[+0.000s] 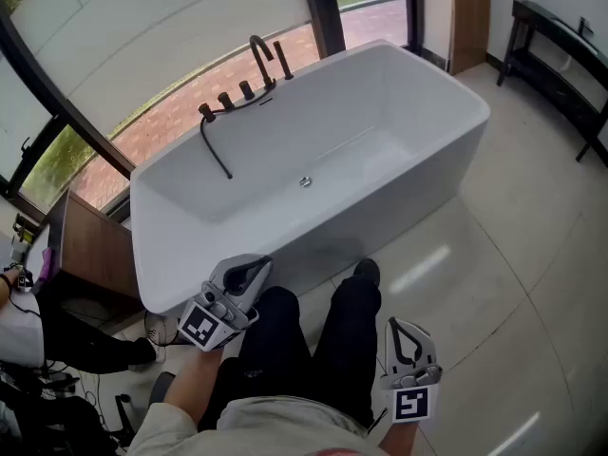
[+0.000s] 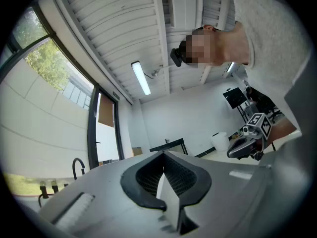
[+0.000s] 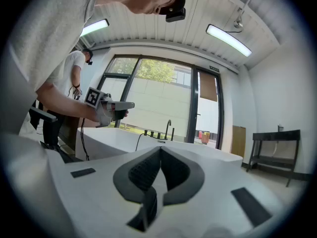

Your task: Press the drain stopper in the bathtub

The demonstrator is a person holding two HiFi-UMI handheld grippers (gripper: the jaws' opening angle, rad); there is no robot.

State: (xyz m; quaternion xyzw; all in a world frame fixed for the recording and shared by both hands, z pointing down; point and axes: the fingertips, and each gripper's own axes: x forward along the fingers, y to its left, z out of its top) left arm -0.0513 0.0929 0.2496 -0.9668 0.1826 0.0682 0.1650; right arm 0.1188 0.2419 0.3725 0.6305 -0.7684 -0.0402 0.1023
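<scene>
The bathtub point(image 1: 380, 198) lies open from above — faucet point(image 1: 261, 60) and hose point(image 1: 213, 148) crowd only its far rim.

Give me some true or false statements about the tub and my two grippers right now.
1. The bathtub looks empty of water. True.
2. The left gripper touches the drain stopper. False: it hangs outside the tub, by the person's legs.
3. The left gripper and the right gripper both have their jaws together, holding nothing. True.
4. The faucet is white. False: it is black.
</scene>
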